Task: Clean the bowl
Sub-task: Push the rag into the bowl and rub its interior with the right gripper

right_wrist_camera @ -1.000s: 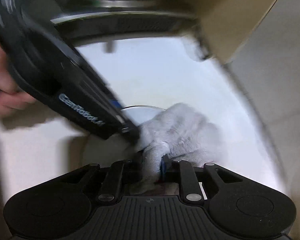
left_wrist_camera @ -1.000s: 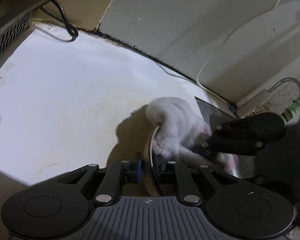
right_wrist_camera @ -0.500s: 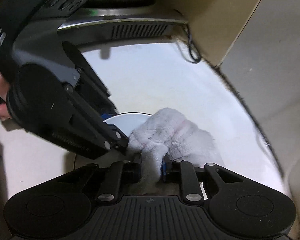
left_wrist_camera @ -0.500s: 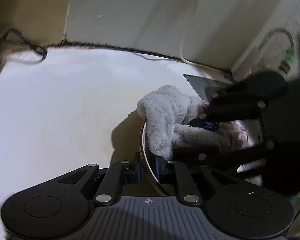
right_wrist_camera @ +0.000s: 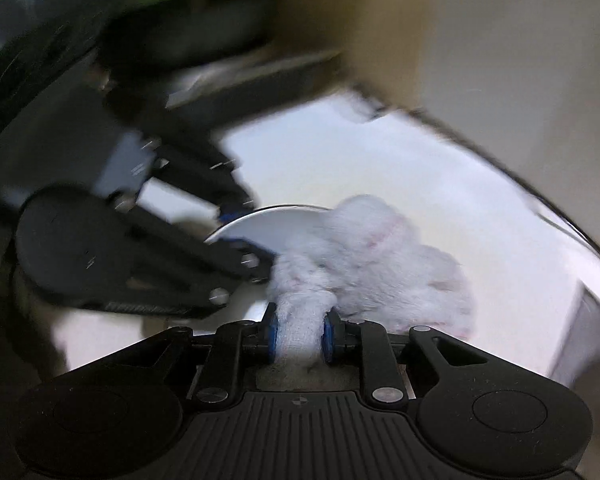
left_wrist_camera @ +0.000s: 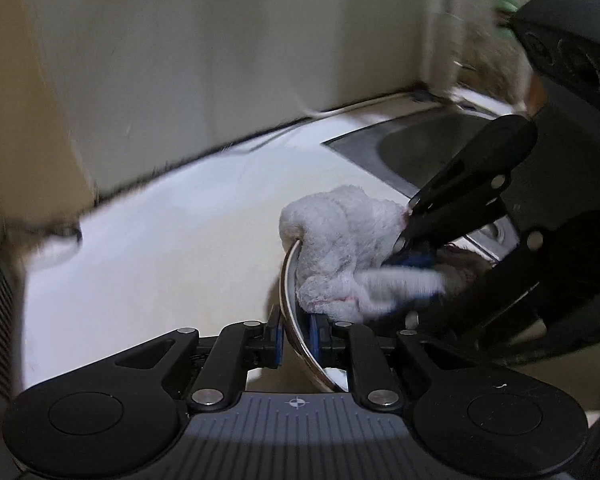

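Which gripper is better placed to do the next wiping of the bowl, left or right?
Right, I judge. The right gripper is shut on the white cloth, which already lies over the bowl. The left gripper is clamped on the bowl's rim, so it should keep holding.

I read this as a home kitchen. A pale, smooth countertop (left_wrist_camera: pixel 172 264) meets plain cream wall panels (left_wrist_camera: pixel 204 60) along a dark, grimy seam. At two o'clock in the left wrist view, a recessed stainless steel sink (left_wrist_camera: pixel 416 148) sits in the counter. A thin white cable (left_wrist_camera: pixel 340 111) runs along the wall base.
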Motion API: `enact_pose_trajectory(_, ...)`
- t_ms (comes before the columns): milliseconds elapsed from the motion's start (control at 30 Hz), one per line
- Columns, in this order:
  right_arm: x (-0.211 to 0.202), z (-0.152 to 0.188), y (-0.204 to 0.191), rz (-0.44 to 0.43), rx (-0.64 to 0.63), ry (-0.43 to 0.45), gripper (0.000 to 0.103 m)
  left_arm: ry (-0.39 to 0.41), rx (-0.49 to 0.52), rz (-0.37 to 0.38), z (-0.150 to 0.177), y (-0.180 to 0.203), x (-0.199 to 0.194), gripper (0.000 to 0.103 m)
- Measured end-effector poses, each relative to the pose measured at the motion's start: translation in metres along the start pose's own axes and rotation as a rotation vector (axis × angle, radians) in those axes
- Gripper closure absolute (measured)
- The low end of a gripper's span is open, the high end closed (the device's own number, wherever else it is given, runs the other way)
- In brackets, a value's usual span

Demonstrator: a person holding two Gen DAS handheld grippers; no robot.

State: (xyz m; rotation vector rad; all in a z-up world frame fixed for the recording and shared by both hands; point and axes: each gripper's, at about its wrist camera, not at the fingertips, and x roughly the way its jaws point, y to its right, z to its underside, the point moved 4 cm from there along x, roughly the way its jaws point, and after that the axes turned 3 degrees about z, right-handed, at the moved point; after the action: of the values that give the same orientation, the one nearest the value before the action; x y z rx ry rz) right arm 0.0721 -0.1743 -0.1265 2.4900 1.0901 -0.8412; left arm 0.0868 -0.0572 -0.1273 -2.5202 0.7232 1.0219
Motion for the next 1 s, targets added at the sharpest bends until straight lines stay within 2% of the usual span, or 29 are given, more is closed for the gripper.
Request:
enact_pose_trajectory(100, -0.02, 0.001, -0.006, 0.097, -0.009, 0.068, 0.083, 0.014, 0.107, -0.046, -0.003, 0.017, -0.005, 0.088)
enact_pose_trajectory(133, -0.022, 0.005, -0.013, 0.154, -0.064, 0.073, 0.083, 0.018, 0.15, -0.06, -0.005, 0.023, -0.007, 0.088)
enact_pose_trajectory(167, -0.02, 0.007, -0.018, 0.183, -0.111, 0.066, 0.083, 0.02, 0.172, -0.066, -0.006, 0.027, -0.008, 0.088)
enact_pose_trajectory(233, -0.003, 0.023, -0.034, 0.218, -0.237, -0.008, 0.083, 0.028, 0.204, -0.071, -0.01, 0.036, -0.009, 0.087)
enact_pose_trajectory(300, 0.002, 0.028, -0.031, 0.14, -0.167, -0.036, 0.083, 0.034, 0.242, -0.085, -0.013, 0.045, -0.009, 0.089)
enact_pose_trajectory(367, 0.002, 0.031, -0.014, 0.003, 0.007, -0.03, 0.082, 0.023, 0.27, -0.107, -0.012, 0.05, -0.006, 0.088)
enact_pose_trajectory(433, -0.005, 0.044, 0.029, -0.201, 0.359, 0.014, 0.082, 0.014, 0.282, -0.121, -0.008, 0.05, -0.004, 0.089)
enact_pose_trajectory(533, -0.03, 0.065, 0.062, -0.311, 0.624, 0.161, 0.082, 0.004, 0.286, -0.14, -0.004, 0.048, -0.004, 0.089)
enact_pose_trajectory(567, -0.038, 0.07, 0.066, -0.323, 0.658, 0.204, 0.082, 0.002, 0.265, -0.133, -0.004, 0.046, -0.005, 0.089)
enact_pose_trajectory(633, -0.067, 0.073, 0.073, -0.353, 0.717, 0.394, 0.082, 0.001, 0.241, -0.123, -0.002, 0.044, -0.006, 0.089)
enact_pose_trajectory(700, -0.083, 0.069, 0.074, -0.399, 0.74, 0.523, 0.082, 0.002, 0.216, -0.112, 0.0, 0.042, -0.008, 0.088)
enact_pose_trajectory(733, -0.089, 0.061, 0.07, -0.377, 0.714, 0.545, 0.082, 0.0, 0.204, -0.105, 0.002, 0.042, -0.011, 0.088)
enact_pose_trajectory(800, -0.085, 0.05, 0.06, -0.257, 0.594, 0.474, 0.082, -0.002, 0.192, -0.095, 0.004, 0.041, -0.013, 0.088)
enact_pose_trajectory(833, -0.077, 0.045, 0.045, -0.147, 0.456, 0.396, 0.082, -0.003, 0.179, -0.089, 0.005, 0.04, -0.013, 0.088)
enact_pose_trajectory(900, -0.069, 0.045, 0.024, -0.095, 0.305, 0.333, 0.08, -0.006, 0.141, -0.073, 0.005, 0.036, -0.014, 0.087)
enact_pose_trajectory(933, -0.069, 0.049, 0.007, -0.099, 0.218, 0.319, 0.078, -0.009, 0.113, -0.061, 0.005, 0.032, -0.015, 0.087)
enact_pose_trajectory(967, -0.07, 0.052, 0.0, -0.057, 0.198, 0.308, 0.068, -0.011, 0.097, -0.055, 0.005, 0.03, -0.016, 0.087)
enact_pose_trajectory(1000, -0.071, 0.054, -0.006, -0.011, 0.185, 0.297, 0.052, -0.012, 0.081, -0.048, 0.005, 0.028, -0.017, 0.087)
